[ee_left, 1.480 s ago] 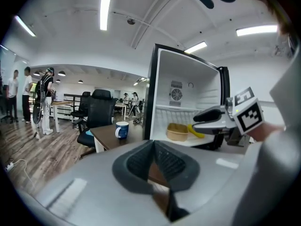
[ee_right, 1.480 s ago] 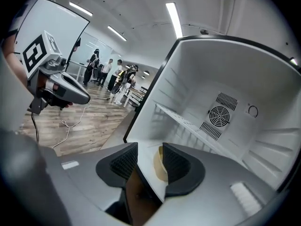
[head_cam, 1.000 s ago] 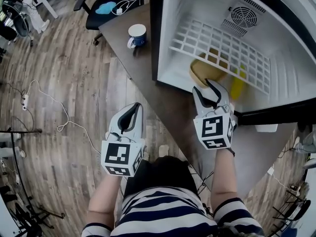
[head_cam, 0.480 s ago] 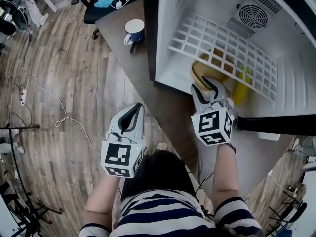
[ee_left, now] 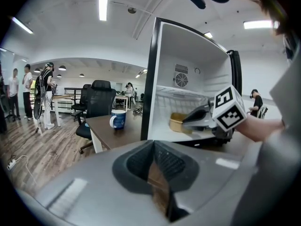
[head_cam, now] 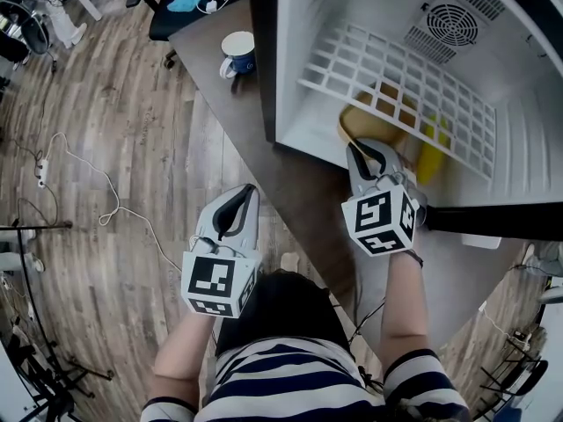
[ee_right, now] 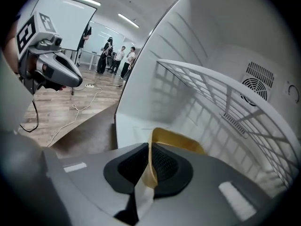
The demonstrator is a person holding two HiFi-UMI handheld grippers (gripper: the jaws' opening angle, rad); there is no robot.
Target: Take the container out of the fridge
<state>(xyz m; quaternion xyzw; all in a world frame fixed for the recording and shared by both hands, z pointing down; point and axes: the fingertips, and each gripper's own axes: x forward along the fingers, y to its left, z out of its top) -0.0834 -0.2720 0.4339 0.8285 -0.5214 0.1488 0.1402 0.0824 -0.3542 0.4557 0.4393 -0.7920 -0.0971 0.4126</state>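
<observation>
My right gripper (head_cam: 371,152) jaws were closing on near wall of container (head_cam: 362,123); container sat straight ahead, at fridge (head_cam: 295,60) floor's front edge. Left gripper (head_cam: 236,202) hung farther off, jaws together, empty.

The left tool (head_cam: 244,192) and right tool (head_cam: 374,152) are smooth grey moulded shells, with black ribbed pads (ee_right: 164,164) set in dark hollows. Each carries a white cube (head_cam: 218,281) printed with black square markers. The person wears a navy-and-white striped shirt (head_cam: 290,385) with short sleeves (head_cam: 422,381).
</observation>
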